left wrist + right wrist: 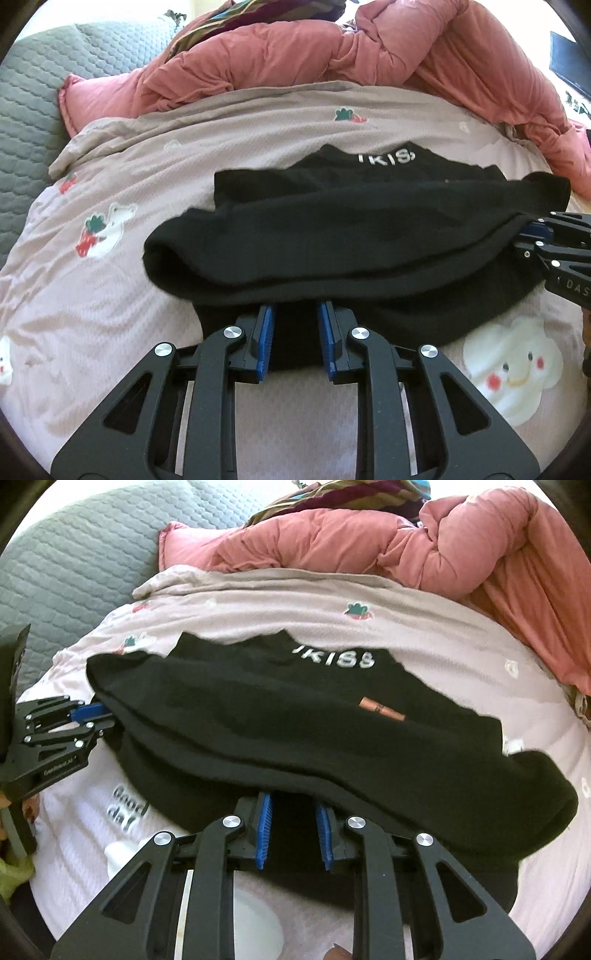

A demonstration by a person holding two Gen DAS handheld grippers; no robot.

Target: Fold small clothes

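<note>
A black garment (351,229) with white lettering (384,158) lies on a pale pink cartoon-print sheet (110,295). Its near edge is lifted and rolled forward over the rest. My left gripper (295,317) is shut on that near edge, with black cloth bunched between its blue pads (266,332); the fingertips are hidden under the fold. In the right wrist view the garment (295,720) shows a small tan label (382,709). My right gripper (293,812) is shut on the same edge further right. Each gripper shows in the other's view: right gripper (535,236), left gripper (92,710).
A crumpled salmon-pink duvet (295,55) is heaped along the far side of the sheet, with striped cloth behind it. Grey quilted bedding (29,92) lies at the far left. The printed sheet (480,646) spreads around the garment.
</note>
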